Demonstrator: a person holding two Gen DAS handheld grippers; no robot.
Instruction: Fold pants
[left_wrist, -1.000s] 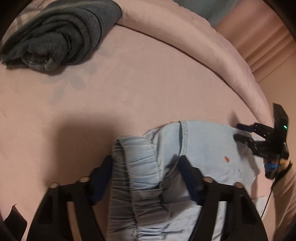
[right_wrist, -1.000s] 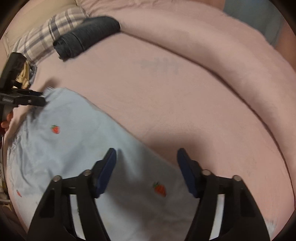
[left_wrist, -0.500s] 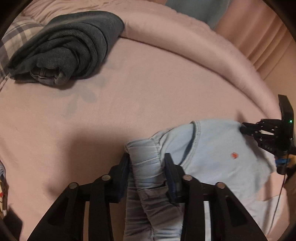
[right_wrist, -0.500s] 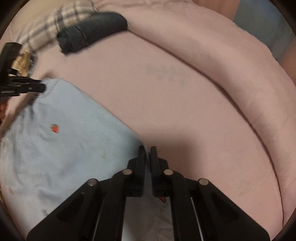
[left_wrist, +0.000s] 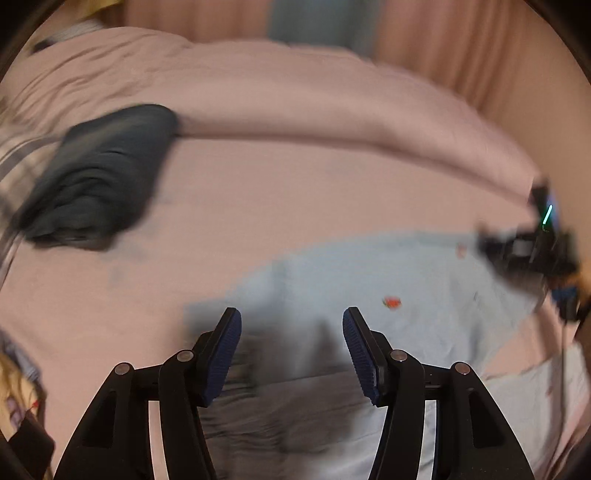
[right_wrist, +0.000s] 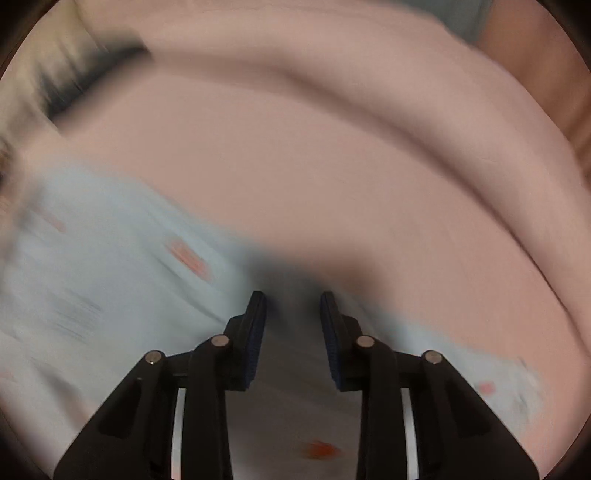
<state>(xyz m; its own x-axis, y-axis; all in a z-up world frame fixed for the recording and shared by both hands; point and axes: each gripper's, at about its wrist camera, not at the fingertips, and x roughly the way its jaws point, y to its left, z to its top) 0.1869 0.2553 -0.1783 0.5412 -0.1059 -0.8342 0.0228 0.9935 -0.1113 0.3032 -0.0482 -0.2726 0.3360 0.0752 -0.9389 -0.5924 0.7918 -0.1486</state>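
The light blue pants (left_wrist: 369, 280) are seen spread flat on the pink bed (left_wrist: 295, 192). The left tool (left_wrist: 291, 343) is held spread above them, gripping nothing. The right tool (right_wrist: 293, 325) is likewise parted and empty.

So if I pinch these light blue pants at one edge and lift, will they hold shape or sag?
Probably sag: the light blue pants lie limp and flat on the pink bedding. Likely light, since the cloth looks thin. May drag on the bedding rather than slide. Both views are blurred.
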